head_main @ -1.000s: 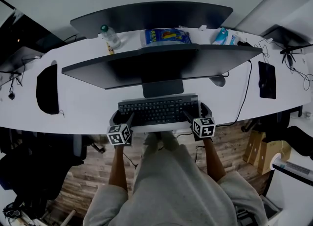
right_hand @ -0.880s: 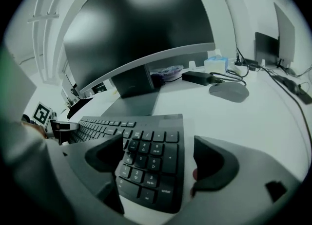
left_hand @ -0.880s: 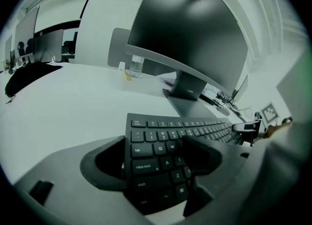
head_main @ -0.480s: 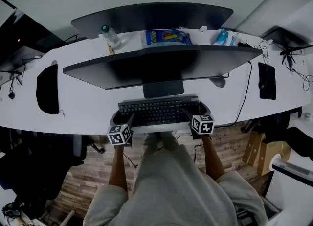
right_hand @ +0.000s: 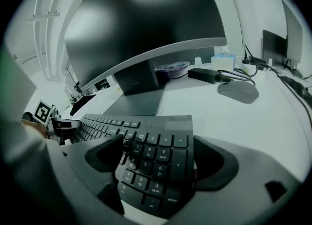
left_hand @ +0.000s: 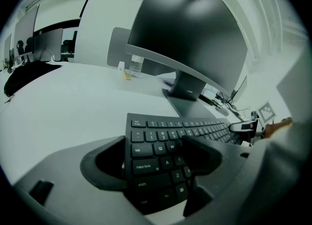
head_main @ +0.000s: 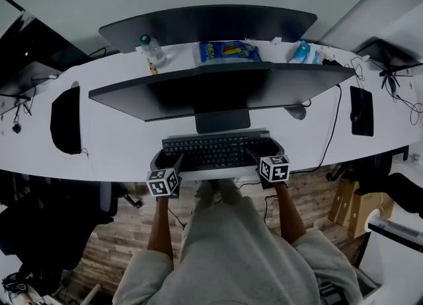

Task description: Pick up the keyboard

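A black keyboard (head_main: 215, 152) lies across the near edge of the white desk (head_main: 119, 142), in front of the monitor stand. My left gripper (head_main: 166, 160) is shut on its left end, one jaw over the keys and one at the edge; the left gripper view shows the keyboard (left_hand: 175, 134) between the jaws of the left gripper (left_hand: 153, 158). My right gripper (head_main: 266, 150) is shut on the number-pad end. In the right gripper view the keyboard (right_hand: 112, 124) sits tilted between the jaws of the right gripper (right_hand: 158, 158).
A wide curved monitor (head_main: 211, 89) on a grey stand (head_main: 223, 120) rises just behind the keyboard. A grey mouse (head_main: 295, 109) lies right of the stand. A water bottle (head_main: 151, 49) and a blue bag (head_main: 225, 51) sit further back. A black pad (head_main: 65, 119) lies far left.
The right gripper has edged slightly forward and inward along the keyboard's end. The left gripper holds about the same place. The head view has drifted a little.
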